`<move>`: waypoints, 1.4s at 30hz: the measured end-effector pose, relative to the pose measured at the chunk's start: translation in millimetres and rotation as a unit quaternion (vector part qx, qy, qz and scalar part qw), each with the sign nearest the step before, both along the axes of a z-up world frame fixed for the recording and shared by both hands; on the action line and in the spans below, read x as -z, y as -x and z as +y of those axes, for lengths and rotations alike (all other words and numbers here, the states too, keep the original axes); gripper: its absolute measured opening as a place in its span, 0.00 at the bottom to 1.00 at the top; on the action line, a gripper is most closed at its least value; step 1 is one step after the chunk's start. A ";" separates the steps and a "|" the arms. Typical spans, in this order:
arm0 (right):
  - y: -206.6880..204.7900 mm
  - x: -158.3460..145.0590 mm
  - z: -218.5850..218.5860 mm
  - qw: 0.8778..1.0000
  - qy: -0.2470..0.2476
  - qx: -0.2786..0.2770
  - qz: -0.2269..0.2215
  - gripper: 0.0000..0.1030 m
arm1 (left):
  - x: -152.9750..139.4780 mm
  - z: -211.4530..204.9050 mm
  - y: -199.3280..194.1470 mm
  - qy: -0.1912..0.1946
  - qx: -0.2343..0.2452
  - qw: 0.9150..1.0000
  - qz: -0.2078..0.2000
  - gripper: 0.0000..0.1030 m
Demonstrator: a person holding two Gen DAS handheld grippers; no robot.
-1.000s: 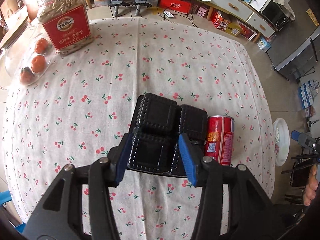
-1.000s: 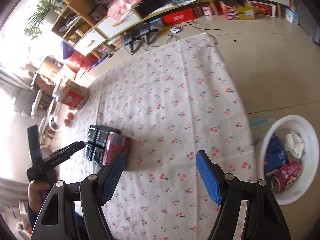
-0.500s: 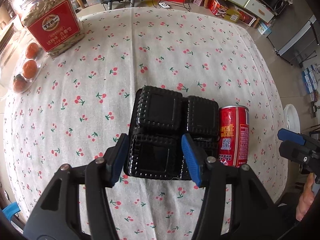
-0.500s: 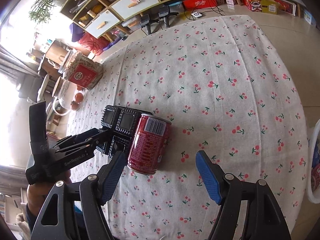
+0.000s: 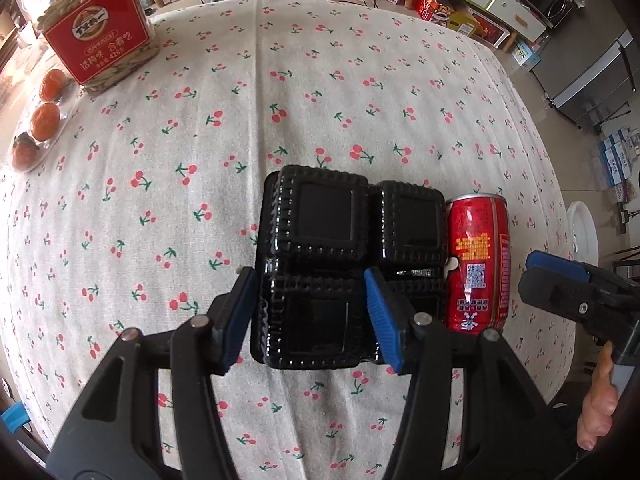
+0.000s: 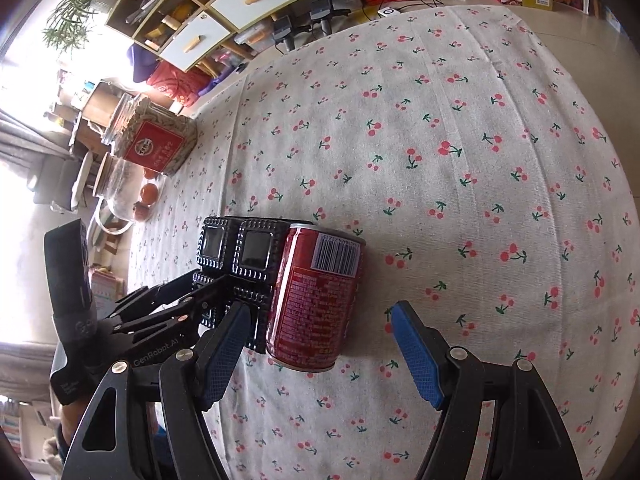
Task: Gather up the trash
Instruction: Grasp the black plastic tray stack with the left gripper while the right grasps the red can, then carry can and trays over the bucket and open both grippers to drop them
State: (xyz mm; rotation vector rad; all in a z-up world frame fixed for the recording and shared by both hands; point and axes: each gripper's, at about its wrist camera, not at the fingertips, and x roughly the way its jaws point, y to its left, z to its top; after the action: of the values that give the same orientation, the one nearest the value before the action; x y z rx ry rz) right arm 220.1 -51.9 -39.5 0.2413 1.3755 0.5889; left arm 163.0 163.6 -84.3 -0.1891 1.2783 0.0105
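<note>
- Leftmost, the left gripper (image 5: pixel 308 312) has its blue pads apart on either side of the near-left cell of the black plastic tray (image 5: pixel 344 264); whether they touch its walls I cannot tell.
- That tray lies on the cherry-print tablecloth (image 5: pixel 200 140), straight ahead of and between the left fingers, with most of it beyond the tips.
- Just right of the tray, touching its side, the red can (image 5: pixel 478 264) lies on its side, long axis pointing away from the left gripper.
- Further right, the right gripper (image 6: pixel 320 348) is spread wide, and the red can (image 6: pixel 316 296) lies just ahead of its left pad, long axis running along the fingers.
- Judging by this, the right gripper is nearer the can and the left nearer the tray; the can needs a small shift to centre.
</note>
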 end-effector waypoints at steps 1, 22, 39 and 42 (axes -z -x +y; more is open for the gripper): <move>-0.4 2.0 1.0 1.000 0.002 0.002 0.002 0.72 | -0.3 0.7 0.3 0.001 -0.002 1.000 0.000 0.55; -2.7 22.3 20.9 1.000 0.005 0.014 0.010 0.72 | -34.3 31.8 19.8 0.034 -0.052 0.997 -0.040 0.49; 0.9 12.1 16.1 1.000 0.010 0.003 -0.001 0.53 | -41.7 27.8 20.1 0.046 -0.050 0.996 -0.053 0.49; 0.6 10.2 5.6 1.000 0.002 0.012 0.006 0.53 | -43.8 20.4 17.9 0.050 -0.042 0.996 -0.057 0.49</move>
State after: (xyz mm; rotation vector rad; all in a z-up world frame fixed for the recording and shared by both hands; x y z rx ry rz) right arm 219.5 -46.4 -49.7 0.2580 1.3837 0.5655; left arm 145.0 184.0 -40.5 -0.3264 1.1578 0.0077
